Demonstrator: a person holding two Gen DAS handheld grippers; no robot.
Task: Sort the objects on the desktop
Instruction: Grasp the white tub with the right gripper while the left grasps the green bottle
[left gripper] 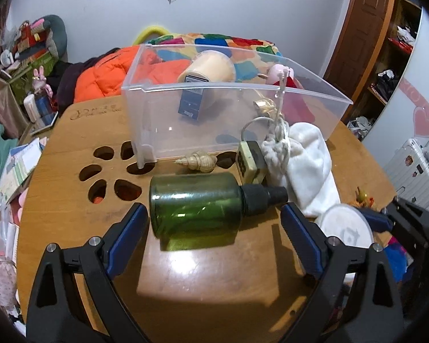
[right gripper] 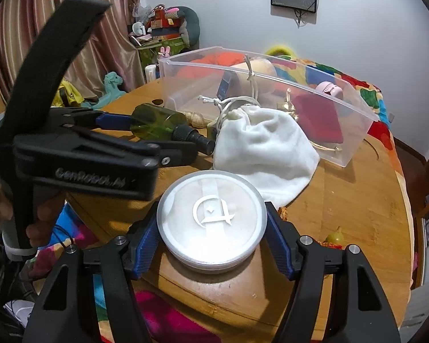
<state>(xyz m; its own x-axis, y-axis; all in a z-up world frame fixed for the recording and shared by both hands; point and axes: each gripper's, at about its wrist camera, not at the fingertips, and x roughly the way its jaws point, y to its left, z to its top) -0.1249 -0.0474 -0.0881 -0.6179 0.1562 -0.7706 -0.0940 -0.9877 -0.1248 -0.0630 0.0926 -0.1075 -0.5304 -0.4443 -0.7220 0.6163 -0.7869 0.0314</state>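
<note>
A green bottle [left gripper: 196, 205] with a black cap lies on its side on the wooden table [left gripper: 71, 214]. My left gripper [left gripper: 214, 223] is open, its blue pads either side of the bottle, not touching. The bottle also shows in the right wrist view [right gripper: 157, 123]. My right gripper [right gripper: 211, 230] has its pads against a round white tin [right gripper: 211, 217] at the table's near edge. The tin also shows in the left wrist view [left gripper: 346, 225]. A clear plastic bin [left gripper: 228, 97] stands behind, holding a cream jar [left gripper: 211, 68], a pink item and a red item.
A white drawstring pouch [right gripper: 266, 148] lies between tin and bin. A seashell [left gripper: 197, 161] and a small cream box [left gripper: 250, 161] sit in front of the bin. Flower-shaped holes [left gripper: 111, 177] are cut in the table at left. A small pear-shaped ornament [right gripper: 336, 235] sits near the right edge.
</note>
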